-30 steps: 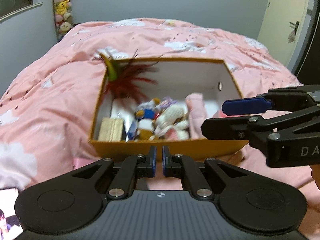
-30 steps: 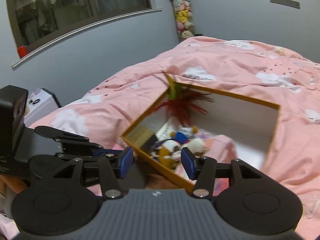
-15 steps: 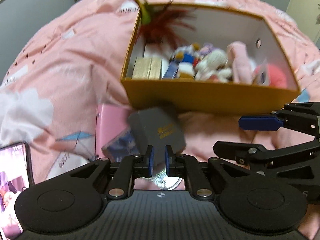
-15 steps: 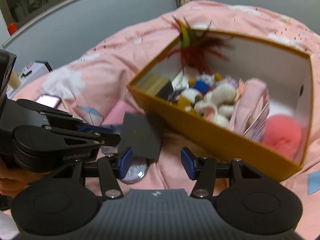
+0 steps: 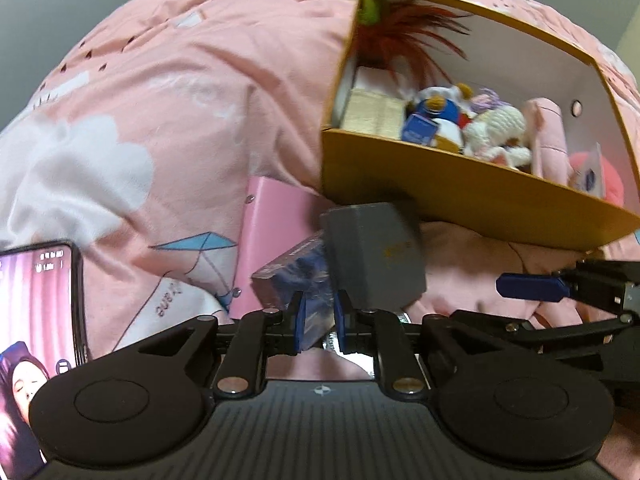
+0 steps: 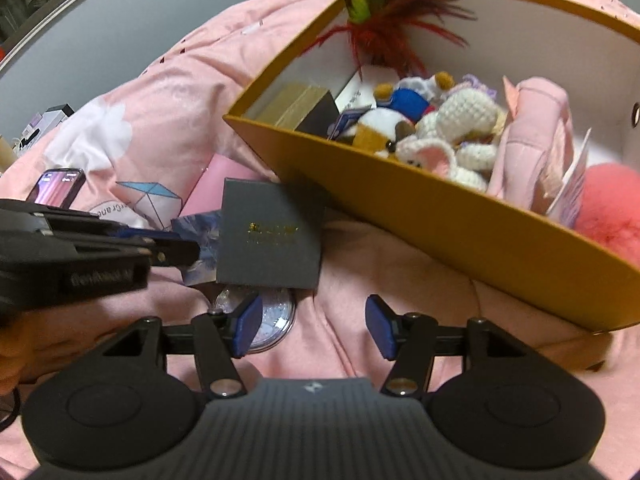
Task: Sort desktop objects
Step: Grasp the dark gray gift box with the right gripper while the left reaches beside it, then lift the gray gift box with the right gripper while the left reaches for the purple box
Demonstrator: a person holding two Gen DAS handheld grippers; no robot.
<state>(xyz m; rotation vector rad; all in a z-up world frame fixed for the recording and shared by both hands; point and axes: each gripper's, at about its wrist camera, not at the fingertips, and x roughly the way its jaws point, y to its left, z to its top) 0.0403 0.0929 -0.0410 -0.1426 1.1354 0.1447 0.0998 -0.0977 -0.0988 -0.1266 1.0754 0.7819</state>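
The left claw (image 5: 319,322) points down at the clutter on the pink quilted bed (image 5: 168,92), its jaws opening, and a blue-patterned flat packet (image 5: 294,276) sits right between the blue pads — whether they touch it cannot be told from this angle. Just beside that packet, partly lying over it, is a dark grey square box with gold lettering (image 5: 374,256), and under both peeks a pink flat book (image 5: 272,216). The right claw (image 6: 314,328) hangs over bare quilt with its jaws opening too, wide apart and nothing between them; the grey box (image 6: 270,240) lies just beyond its left finger, and a round glittery silver disc (image 6: 272,320) shows partly behind that finger, tucked under the box's near edge.

The left wrist view brings the packet up close and a lit smartphone (image 5: 38,312) lying at the lower left edge, and it shows the right claw (image 5: 532,300) coming in from the side. The right wrist view gives what the other barely shows — the disc in clear sight, and deeper into the mustard-yellow open cardboard box (image 6: 440,216): crocheted white and blue plush toys (image 6: 436,120), a red feather toy (image 6: 380,28), a folded pink cloth (image 6: 536,124) and a fluffy coral pompom (image 6: 612,208). The yellow box stands just behind the loose pile.
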